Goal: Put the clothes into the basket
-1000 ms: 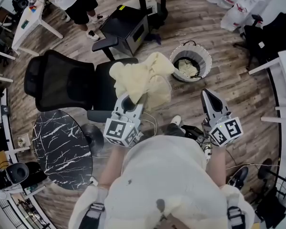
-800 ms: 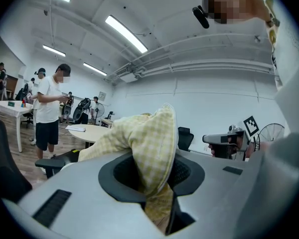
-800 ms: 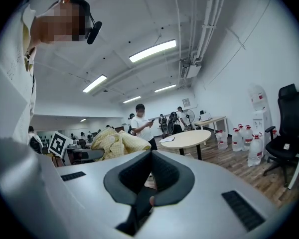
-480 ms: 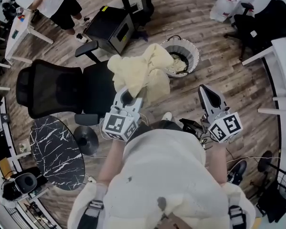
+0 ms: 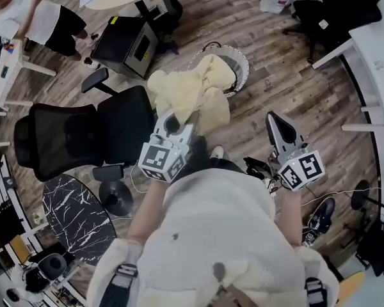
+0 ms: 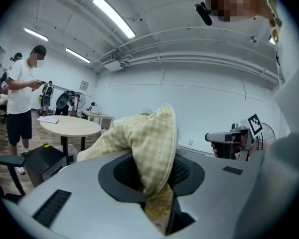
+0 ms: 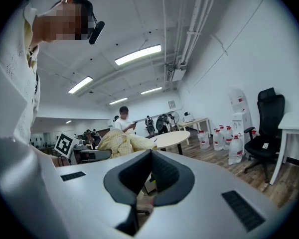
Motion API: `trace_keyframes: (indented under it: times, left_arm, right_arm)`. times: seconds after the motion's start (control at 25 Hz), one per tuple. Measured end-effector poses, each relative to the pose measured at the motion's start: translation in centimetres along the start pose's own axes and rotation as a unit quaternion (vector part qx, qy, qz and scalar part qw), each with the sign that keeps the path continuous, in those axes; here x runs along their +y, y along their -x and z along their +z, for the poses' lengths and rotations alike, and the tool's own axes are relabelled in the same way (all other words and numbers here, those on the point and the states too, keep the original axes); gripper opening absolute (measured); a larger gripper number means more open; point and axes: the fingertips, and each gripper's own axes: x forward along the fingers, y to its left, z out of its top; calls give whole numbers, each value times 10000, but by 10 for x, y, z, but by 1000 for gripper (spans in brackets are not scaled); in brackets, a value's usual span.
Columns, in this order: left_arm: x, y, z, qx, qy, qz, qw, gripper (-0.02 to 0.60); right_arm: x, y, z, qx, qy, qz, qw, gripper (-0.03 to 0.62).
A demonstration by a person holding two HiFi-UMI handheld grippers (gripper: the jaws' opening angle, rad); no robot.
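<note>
My left gripper (image 5: 178, 119) is shut on a pale yellow checked garment (image 5: 191, 93), which bunches up above the jaws and hangs down past them. In the left gripper view the garment (image 6: 145, 138) fills the gap of that gripper (image 6: 152, 178). The round white basket (image 5: 242, 57) stands on the wooden floor just beyond the cloth, which covers its near left part; something pale lies inside. My right gripper (image 5: 274, 119) is to the right, level with the left one, its jaws together with nothing between them (image 7: 149, 171).
A black office chair (image 5: 70, 136) stands left of the garment, a black box (image 5: 125, 42) behind it, and a round marble table (image 5: 77, 217) at lower left. A person (image 5: 41, 21) stands top left. A white desk (image 5: 371, 50) runs along the right. Water bottles (image 7: 224, 144) line the far wall.
Both grippers and the held garment have moved toward the basket; the cloth now overlaps its near rim. The left grip has not changed.
</note>
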Motion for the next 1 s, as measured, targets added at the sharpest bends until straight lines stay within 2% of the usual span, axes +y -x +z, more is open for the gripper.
trace_keyframes:
  times: [0.44,0.68,1.0]
  left_arm:
    - [-10,-132,-5,415,-85,-877,9952,124]
    - [6,-207,-3,626,-14,-1220,9906,124]
    - [45,-298,-24,1219,78,-1601,9795,124]
  right_arm:
    - [-104,18,10,-100,-261,-1160,9929,8]
    - [-151,-9,22,-85,-372,-1587,9866,8]
    - [-200,-53,42,-133,-491,-2134,9756,8]
